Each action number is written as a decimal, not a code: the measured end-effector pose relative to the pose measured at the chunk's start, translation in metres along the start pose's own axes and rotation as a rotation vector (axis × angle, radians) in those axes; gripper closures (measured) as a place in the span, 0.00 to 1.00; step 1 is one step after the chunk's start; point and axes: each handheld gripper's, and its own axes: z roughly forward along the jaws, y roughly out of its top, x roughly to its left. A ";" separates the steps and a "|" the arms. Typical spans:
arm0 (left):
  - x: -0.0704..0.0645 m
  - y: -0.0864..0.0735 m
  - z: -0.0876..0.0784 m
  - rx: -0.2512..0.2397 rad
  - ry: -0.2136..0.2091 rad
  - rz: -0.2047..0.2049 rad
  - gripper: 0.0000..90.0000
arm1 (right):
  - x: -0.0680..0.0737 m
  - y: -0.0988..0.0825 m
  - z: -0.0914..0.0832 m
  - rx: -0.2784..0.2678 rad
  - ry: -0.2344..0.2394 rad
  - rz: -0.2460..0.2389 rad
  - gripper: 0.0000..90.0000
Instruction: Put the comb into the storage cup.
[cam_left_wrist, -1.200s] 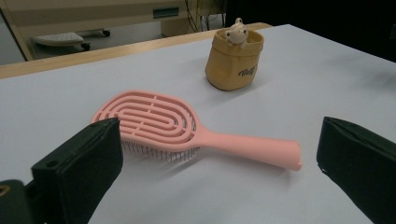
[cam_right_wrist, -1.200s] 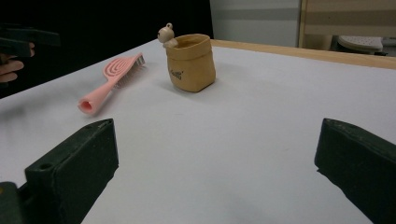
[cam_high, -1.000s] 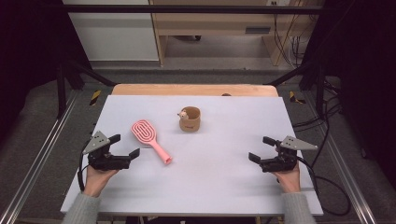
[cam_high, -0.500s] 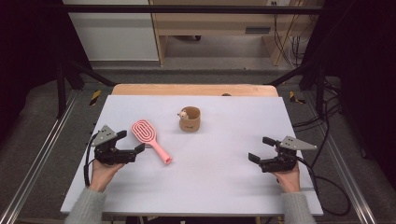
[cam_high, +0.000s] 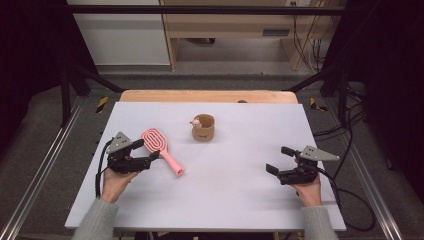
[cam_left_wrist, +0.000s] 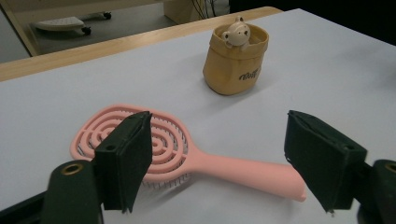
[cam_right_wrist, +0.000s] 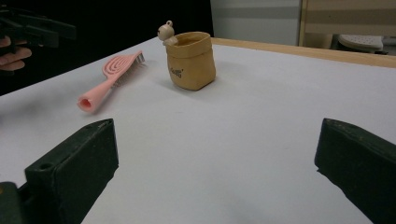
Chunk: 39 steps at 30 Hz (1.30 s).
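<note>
A: Item in hand?
B: Pink brush (cam_high: 161, 150), lying flat on the surface (cam_high: 240, 200), head toward 11 o'clock, handle end toward 5 o'clock. It sits at about 9 o'clock from the surface's middle.

A: Left tongs?
B: Left tongs (cam_high: 150, 152) are at the brush, just beside the neck where head meets handle. Its jaws have just been closing and stand partly open. In the left gripper view the brush (cam_left_wrist: 187, 158) lies beyond and between the two jaws, and the pads do not press on it. Nothing is held.

A: Right tongs?
B: Right tongs (cam_high: 280, 161) are at 4 o'clock on the surface, well apart from everything. Jaws are wide open and empty.

A: Progress?
B: Early, by my judgement. The approach looks done, the grasp is not yet made, and the brush is not lifted. Left to do is the grip and whatever placing follows. The cup (cam_high: 203, 127) at 12 o'clock, a tan pot with a small bear figure (cam_high: 196, 121) on its rim, is a likely holder, though that is a guess.

A: Surface?
B: White top, matte, bare but for brush and cup. A wooden edge (cam_high: 205, 96) runs along its far side.

A: Room?
B: Dark surround, grey floor, metal rails (cam_high: 40, 170) at the left and right. Wooden furniture and a white panel stand at the back, with cables (cam_high: 310, 45) at the far right.
</note>
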 end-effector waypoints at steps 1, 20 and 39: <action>0.000 0.000 0.000 0.000 0.000 0.000 0.30 | 0.000 0.000 0.000 0.000 0.000 0.000 0.00; -0.006 0.006 0.018 0.062 -0.001 0.000 0.65 | 0.000 0.000 0.000 0.001 0.001 0.002 0.00; -0.013 0.006 0.038 0.134 -0.018 0.013 0.96 | 0.000 0.000 0.000 0.002 0.000 0.002 0.00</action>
